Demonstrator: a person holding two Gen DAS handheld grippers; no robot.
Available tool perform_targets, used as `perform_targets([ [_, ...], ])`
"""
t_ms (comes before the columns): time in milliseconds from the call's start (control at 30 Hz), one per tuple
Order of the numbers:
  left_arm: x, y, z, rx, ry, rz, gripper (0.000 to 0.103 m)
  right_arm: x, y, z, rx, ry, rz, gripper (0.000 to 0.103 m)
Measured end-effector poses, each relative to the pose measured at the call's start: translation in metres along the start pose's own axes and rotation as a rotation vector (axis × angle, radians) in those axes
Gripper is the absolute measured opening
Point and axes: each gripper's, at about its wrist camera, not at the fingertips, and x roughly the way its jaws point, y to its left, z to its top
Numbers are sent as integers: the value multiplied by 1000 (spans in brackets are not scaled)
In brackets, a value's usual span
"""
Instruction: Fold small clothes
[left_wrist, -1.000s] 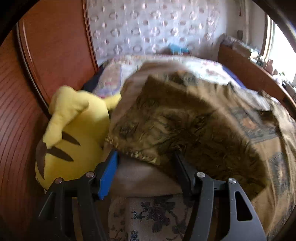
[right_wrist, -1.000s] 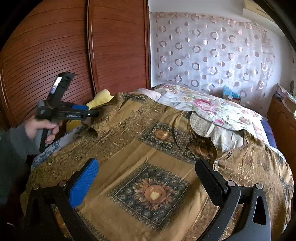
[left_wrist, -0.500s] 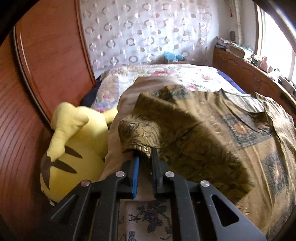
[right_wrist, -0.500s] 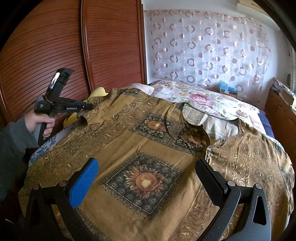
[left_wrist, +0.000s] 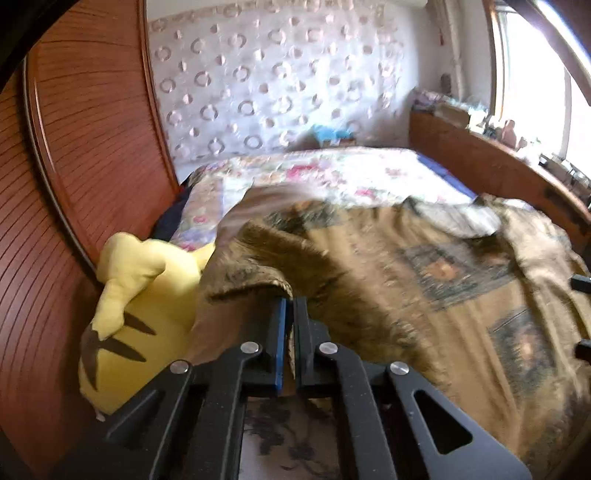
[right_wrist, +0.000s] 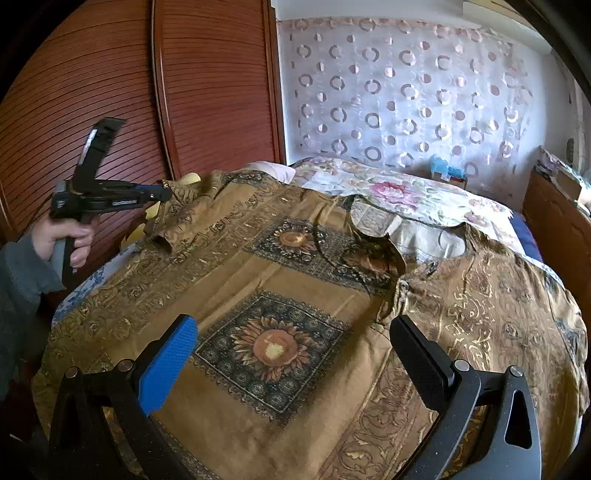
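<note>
A brown and gold garment (right_wrist: 295, 280) with sunflower squares lies spread across the bed, neckline toward the far side. My left gripper (right_wrist: 164, 194), held by a hand (right_wrist: 70, 236) in a grey sleeve, pinches the garment's left sleeve and lifts it off the bed. In the left wrist view its jaws (left_wrist: 290, 304) are closing to a thin gap, and the sleeve's edge (left_wrist: 251, 284) drapes over the tips and runs between them. My right gripper (right_wrist: 293, 328) stands wide open over the near sunflower square with nothing between its fingers.
A yellow plush toy (left_wrist: 147, 295) lies against the wooden wardrobe doors (right_wrist: 110, 92) at the bed's left edge. A floral bedcover (right_wrist: 406, 192) shows beyond the garment. A wooden bed frame (left_wrist: 498, 170) runs along the right, and a curtain hangs behind.
My left gripper's jaws went from wide open around the sleeve edge to closed on it, then rose and pulled the sleeve up. My right gripper stayed open and nearly still.
</note>
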Motion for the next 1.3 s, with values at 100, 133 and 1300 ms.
perform_targets([
  [100, -11, -7, 15, -9, -35, -36, 4, -1, -3, -1, 4, 3, -2, 103],
  [133, -11, -10, 20, -3, -39, -35, 4, -1, -4, -1, 5, 3, -2, 103],
  [1300, -34, -8, -14, -75, -61, -94, 76, 8, -25, 26, -11, -7, 32, 78],
])
